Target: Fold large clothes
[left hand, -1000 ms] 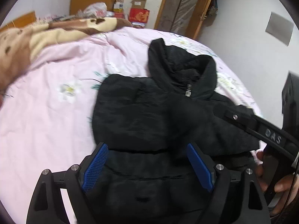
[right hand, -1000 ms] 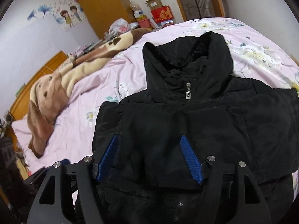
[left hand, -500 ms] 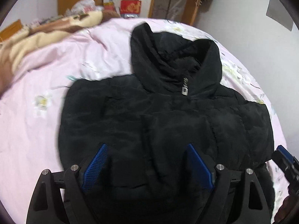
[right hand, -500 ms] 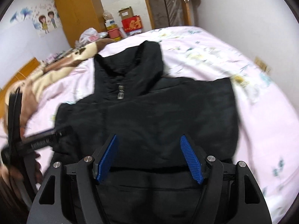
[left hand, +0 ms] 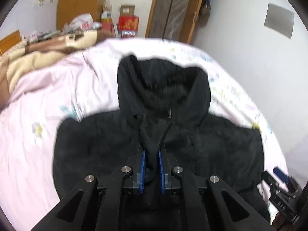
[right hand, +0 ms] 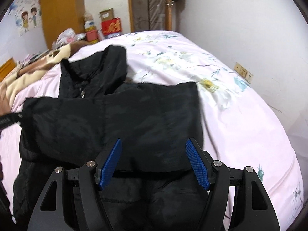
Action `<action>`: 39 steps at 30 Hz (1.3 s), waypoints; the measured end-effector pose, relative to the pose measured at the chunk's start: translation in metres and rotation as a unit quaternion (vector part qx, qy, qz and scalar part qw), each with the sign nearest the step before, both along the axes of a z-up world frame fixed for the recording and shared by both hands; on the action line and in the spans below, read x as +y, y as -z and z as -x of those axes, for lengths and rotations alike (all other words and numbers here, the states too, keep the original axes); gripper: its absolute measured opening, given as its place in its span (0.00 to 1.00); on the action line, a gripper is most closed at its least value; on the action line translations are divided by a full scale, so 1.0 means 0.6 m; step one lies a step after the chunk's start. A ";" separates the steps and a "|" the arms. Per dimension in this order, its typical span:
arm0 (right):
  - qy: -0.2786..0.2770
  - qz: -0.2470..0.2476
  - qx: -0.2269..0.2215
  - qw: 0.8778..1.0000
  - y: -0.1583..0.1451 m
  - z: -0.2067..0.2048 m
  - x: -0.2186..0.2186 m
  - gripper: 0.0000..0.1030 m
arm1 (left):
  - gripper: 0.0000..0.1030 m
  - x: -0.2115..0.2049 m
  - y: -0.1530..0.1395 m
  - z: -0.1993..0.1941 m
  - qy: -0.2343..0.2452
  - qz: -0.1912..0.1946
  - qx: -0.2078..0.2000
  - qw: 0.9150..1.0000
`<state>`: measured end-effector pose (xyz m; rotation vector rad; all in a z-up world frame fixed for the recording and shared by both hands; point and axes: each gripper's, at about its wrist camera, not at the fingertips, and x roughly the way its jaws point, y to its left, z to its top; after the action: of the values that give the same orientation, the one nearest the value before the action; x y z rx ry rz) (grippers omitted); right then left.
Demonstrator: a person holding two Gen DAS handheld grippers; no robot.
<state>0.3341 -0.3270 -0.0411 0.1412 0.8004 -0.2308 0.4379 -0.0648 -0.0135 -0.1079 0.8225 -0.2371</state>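
Jacket-folding works best with a firm pinch: the left gripper (left hand: 152,158) is squeezed tight on a bunch of the puffy black hooded jacket (left hand: 211,146), which lies flat on the pink flowery bedsheet (left hand: 34,150). The right gripper (right hand: 154,163) hangs wide apart over the jacket's near edge, holding nothing. Lift slowly so the cloth does not slip.

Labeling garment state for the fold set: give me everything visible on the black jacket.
The black jacket looks like puffy padded fabric, with a high collar or hood and a metal zipper pull. It lies front-up on the pink floral bedsheet, sleeves apparently folded across the body. The left gripper is shut on a bunched fold of its front; the right gripper stands open over it.
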 end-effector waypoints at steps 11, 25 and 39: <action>0.005 0.015 -0.010 1.000 -0.008 -0.047 -0.009 0.67 | 0.12 0.092 0.014 -0.034 -0.069 -0.034 -0.001 0.997; -0.029 0.068 0.066 0.995 0.085 -0.152 0.023 0.73 | 0.23 0.106 0.135 -0.057 -0.079 -0.076 0.069 0.992; -0.021 0.039 0.100 0.994 0.119 -0.164 -0.005 0.85 | 0.31 0.086 0.159 -0.061 -0.083 -0.105 0.086 0.987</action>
<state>0.4322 -0.3299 -0.1125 0.0284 0.9919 -0.2383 0.4744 -0.0131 -0.1089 0.0012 0.9996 0.0165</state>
